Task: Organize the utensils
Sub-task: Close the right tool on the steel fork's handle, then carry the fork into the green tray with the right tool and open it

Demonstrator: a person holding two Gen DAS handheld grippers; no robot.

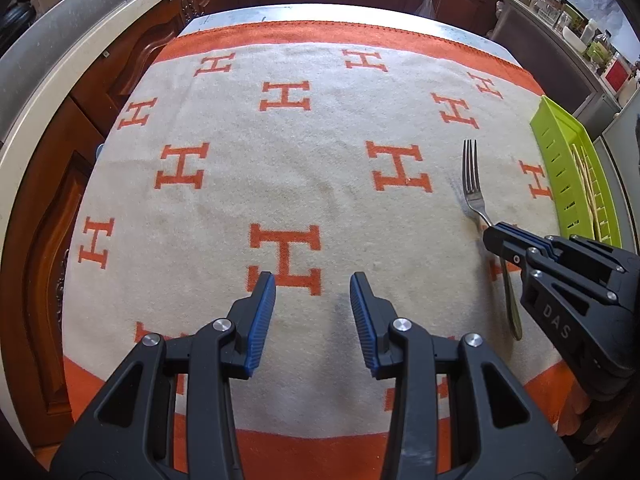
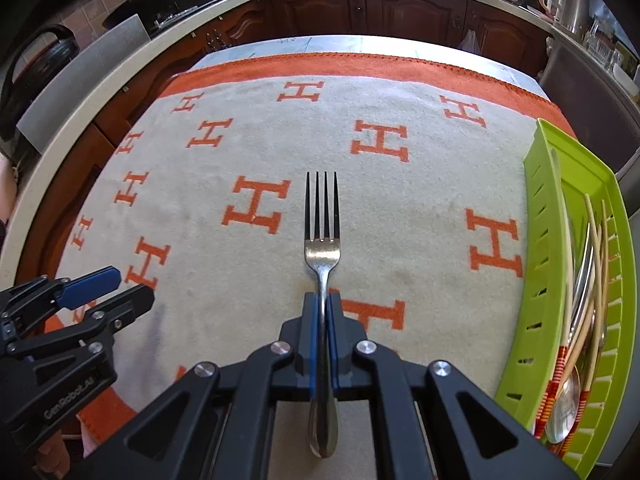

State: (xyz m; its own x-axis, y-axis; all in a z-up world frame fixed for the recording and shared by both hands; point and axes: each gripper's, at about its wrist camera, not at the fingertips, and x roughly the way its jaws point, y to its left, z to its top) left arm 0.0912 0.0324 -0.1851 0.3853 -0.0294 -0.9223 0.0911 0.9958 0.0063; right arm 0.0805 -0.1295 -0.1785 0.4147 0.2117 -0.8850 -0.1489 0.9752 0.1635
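A plain steel fork (image 2: 322,240), four long tines pointing away, lay on the orange-and-cream cloth (image 2: 420,208) over the bench, its handle clamped in the right hand-held gripper (image 2: 322,304); the left hand-held gripper (image 1: 313,284) stood open, empty.

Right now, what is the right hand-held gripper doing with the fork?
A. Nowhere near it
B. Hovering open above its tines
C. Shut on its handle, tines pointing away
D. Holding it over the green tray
C. The right hand-held gripper has its blue pads pressed on the handle of the fork, with the tines pointing away over the patterned cloth, left of the green tray.
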